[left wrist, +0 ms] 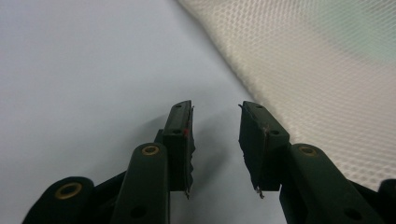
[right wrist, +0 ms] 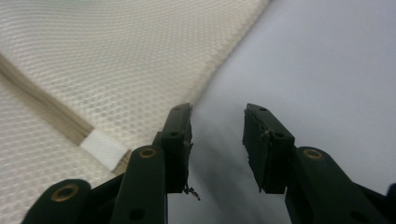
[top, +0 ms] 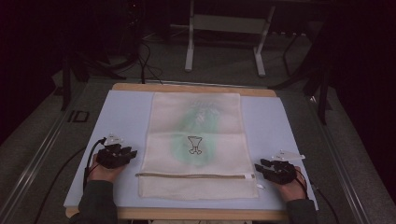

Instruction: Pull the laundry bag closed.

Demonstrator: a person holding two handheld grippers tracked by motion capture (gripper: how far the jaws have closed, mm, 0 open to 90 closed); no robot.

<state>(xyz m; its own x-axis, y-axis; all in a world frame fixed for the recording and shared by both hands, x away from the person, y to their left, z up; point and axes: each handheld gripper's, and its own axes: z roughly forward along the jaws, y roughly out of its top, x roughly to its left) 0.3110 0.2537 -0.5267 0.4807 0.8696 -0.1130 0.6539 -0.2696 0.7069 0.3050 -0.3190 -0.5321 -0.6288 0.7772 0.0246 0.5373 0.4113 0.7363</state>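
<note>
A cream mesh bag (top: 196, 140) lies flat on the pale blue mat (top: 126, 116), with a zip (top: 196, 175) running across its near end and something green with a dark printed figure showing through the mesh. My left gripper (top: 133, 152) rests on the mat just left of the bag's edge, jaws open and empty; its own view shows the gripper (left wrist: 215, 109) beside the mesh (left wrist: 308, 70). My right gripper (top: 259, 164) sits at the bag's near right corner, open and empty. Its view shows the gripper (right wrist: 217, 109) next to the zip's white end tab (right wrist: 103, 148).
The mat covers a wooden table (top: 196, 87) whose edge shows at the back. Beyond it stands a white metal frame (top: 224, 28) on a dark carpeted floor with cables (top: 144, 60). Bare mat lies on both sides of the bag.
</note>
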